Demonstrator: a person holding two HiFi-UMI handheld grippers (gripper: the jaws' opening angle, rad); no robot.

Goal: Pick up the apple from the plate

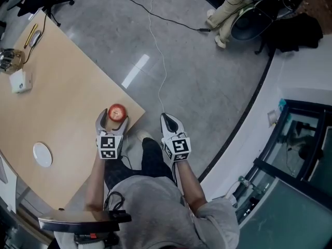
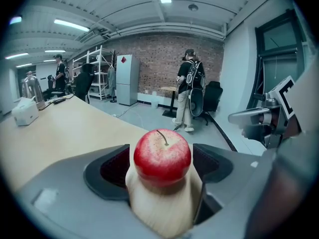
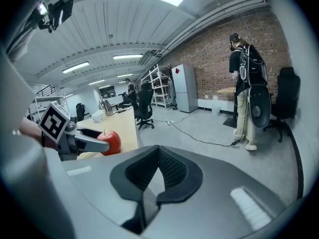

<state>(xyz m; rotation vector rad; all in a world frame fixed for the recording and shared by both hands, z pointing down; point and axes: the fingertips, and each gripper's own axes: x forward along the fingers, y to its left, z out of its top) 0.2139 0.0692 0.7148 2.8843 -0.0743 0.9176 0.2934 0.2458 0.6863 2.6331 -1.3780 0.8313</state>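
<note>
A red apple [image 1: 117,111] [image 2: 162,156] stands upright near the corner of the wooden table [image 1: 67,97]. My left gripper [image 1: 113,120] [image 2: 162,169] reaches round it with a jaw on each side. The dark pads lie close to its skin with thin gaps showing, so the gripper is open. The white plate [image 1: 42,154] lies bare on the table, well to the left of the apple. My right gripper [image 1: 170,119] [image 3: 157,182] hangs off the table over the floor, to the right of the apple, its pads together and nothing in them. The right gripper view catches the apple [image 3: 112,142] at its left.
A white box [image 1: 21,81], a shiny kettle [image 1: 10,59] and pens [image 1: 32,34] sit at the table's far end. A cable [image 1: 161,61] runs across the grey floor. A person [image 2: 188,88] stands near a black chair [image 2: 213,96] further off.
</note>
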